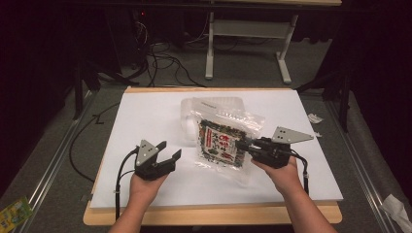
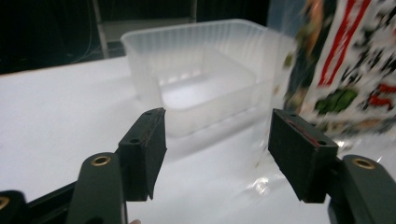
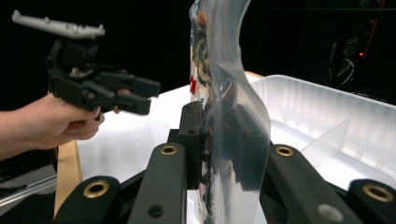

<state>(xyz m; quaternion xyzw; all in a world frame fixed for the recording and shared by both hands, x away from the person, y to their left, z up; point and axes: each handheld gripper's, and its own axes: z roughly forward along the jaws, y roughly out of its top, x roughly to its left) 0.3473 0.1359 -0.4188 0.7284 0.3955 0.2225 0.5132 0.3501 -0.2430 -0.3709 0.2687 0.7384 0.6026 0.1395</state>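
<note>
Snack bag looks light, crinkly, slippery; best pinched at its edge, where the right claw clamps it. Left claw spread, empty.

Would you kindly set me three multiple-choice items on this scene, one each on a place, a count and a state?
1. Where is the clear tub?
A. Behind the snack bag
B. At the table's near edge
C. On the floor

2. How many hand-held grippers are in use?
A. One
B. Two
C. Three

3. How is the left hand-held gripper?
A. Clamped on the bag
B. Clamped on the tub
C. Open, holding nothing

Key: 1 A, the high view shows the tub past the bag. 2 B, one in each hand. 3 C, its pads stand apart with only table between them; the right hand-held gripper pinches the bag.
</note>
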